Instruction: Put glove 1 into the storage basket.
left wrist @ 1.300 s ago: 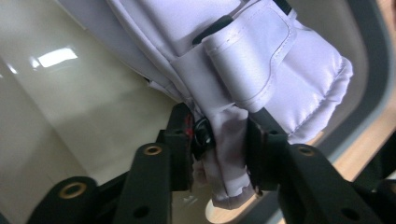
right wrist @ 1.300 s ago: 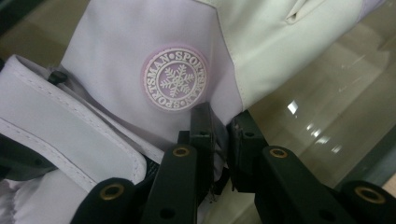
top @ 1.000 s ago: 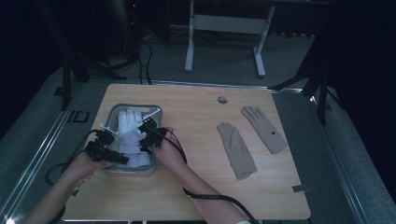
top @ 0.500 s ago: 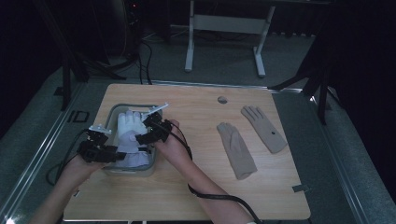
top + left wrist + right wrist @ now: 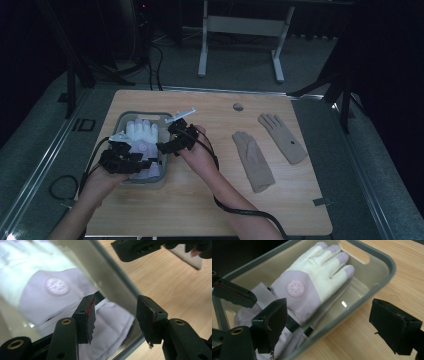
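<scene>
Looking down from the high view, I find the left gripper [image 5: 131,159] and my left hand [image 5: 100,181] covering the cuff end of the white and lilac glove [image 5: 141,141], and dim light blurs its edges. In the left gripper view the grey bin [image 5: 117,283] wall crosses over the glove [image 5: 56,287], cutting off its fingers at the frame's top. My right hand [image 5: 197,155] reaches in from the bin's right side, the right gripper [image 5: 169,136] hanging over the rim [image 5: 165,170] with jaws spread wide, having just been opening, nothing between them. The left gripper's jaws stand apart over the cuff, gripping nothing. The glove [image 5: 312,282] lies flat inside the bin, long axis lengthwise, fingers pointing to the far end, away from me.
</scene>
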The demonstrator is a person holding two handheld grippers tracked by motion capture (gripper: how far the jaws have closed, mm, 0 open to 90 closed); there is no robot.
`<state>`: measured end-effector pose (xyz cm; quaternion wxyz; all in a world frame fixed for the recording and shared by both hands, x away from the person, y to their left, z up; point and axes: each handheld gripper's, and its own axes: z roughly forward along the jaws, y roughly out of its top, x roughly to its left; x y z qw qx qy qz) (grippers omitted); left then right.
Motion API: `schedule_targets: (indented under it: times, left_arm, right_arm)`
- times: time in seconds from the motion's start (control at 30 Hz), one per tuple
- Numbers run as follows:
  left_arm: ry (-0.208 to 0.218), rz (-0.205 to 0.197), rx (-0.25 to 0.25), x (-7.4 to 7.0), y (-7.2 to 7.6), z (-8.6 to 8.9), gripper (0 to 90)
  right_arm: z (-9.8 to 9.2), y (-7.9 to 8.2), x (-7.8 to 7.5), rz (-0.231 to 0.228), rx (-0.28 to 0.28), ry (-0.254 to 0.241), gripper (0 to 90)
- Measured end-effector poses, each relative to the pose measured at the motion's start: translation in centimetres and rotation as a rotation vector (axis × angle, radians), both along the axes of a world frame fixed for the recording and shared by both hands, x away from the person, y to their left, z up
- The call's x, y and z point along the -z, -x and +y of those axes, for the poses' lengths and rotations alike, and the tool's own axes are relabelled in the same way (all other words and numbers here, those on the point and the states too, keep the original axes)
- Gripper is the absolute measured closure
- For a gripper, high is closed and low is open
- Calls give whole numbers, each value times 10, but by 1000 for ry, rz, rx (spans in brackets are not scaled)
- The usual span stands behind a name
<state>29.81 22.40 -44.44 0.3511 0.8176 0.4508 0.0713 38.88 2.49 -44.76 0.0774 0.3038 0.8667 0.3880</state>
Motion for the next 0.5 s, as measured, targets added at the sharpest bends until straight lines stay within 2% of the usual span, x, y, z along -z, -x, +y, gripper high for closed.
schedule_targets:
  times: [0.3, 0.5]
  left_arm:
    - [27, -40, 48, -1, 4, -33, 502]
    - [20, -55, 81, -3, 5, -51, 515]
  right_arm:
    - [-34, -1, 0, -2, 29, -3, 152]
    - [-58, 0, -3, -13, 55, -11, 152]
